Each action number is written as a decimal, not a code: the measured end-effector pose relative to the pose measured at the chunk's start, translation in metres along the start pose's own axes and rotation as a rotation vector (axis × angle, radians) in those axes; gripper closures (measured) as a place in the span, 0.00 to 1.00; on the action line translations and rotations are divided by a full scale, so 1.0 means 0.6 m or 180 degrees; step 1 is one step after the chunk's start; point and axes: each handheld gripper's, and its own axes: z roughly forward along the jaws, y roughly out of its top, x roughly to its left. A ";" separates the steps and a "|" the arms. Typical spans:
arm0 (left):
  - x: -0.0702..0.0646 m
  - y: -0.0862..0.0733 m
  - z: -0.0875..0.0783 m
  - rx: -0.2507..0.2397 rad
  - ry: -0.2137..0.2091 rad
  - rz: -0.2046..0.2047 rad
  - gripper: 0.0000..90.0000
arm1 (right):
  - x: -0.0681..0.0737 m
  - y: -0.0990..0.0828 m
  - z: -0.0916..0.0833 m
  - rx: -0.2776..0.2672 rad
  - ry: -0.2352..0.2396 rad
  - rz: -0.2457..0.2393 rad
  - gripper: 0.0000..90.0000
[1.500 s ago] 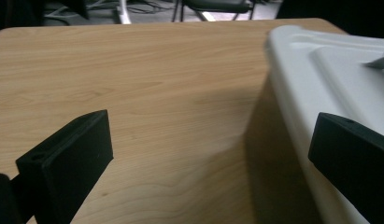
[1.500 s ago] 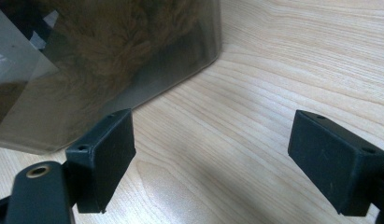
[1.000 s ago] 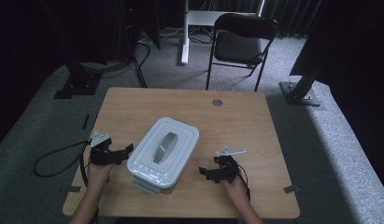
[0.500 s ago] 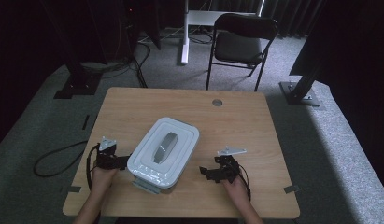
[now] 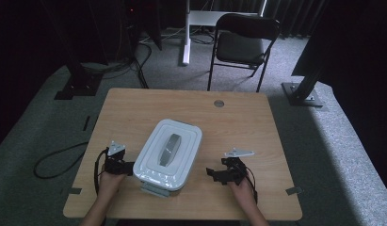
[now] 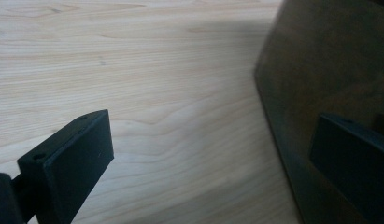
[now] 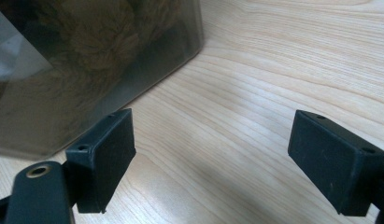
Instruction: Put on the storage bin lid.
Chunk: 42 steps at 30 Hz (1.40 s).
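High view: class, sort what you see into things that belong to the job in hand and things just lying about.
In the job:
lidded storage box
left tool, open, at the box's side
right tool, open, apart from the box
table

Lying about:
folding chair
floor cable
white desk leg

White lidded container (image 5: 168, 153) on wooden table (image 5: 238, 127), left gripper (image 5: 126, 168) beside it, right gripper (image 5: 211, 173) apart

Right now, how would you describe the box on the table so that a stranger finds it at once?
On the wooden table, look between the two grippers. The box has a white lid with a grey handle, and its clear walls show something brown and fluffy inside.
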 end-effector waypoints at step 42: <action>-0.055 -0.006 0.001 -0.0058 -0.0050 0.0375 0.01 | -0.036 -0.027 -0.046 -0.0325 -0.0344 -0.0083 0.15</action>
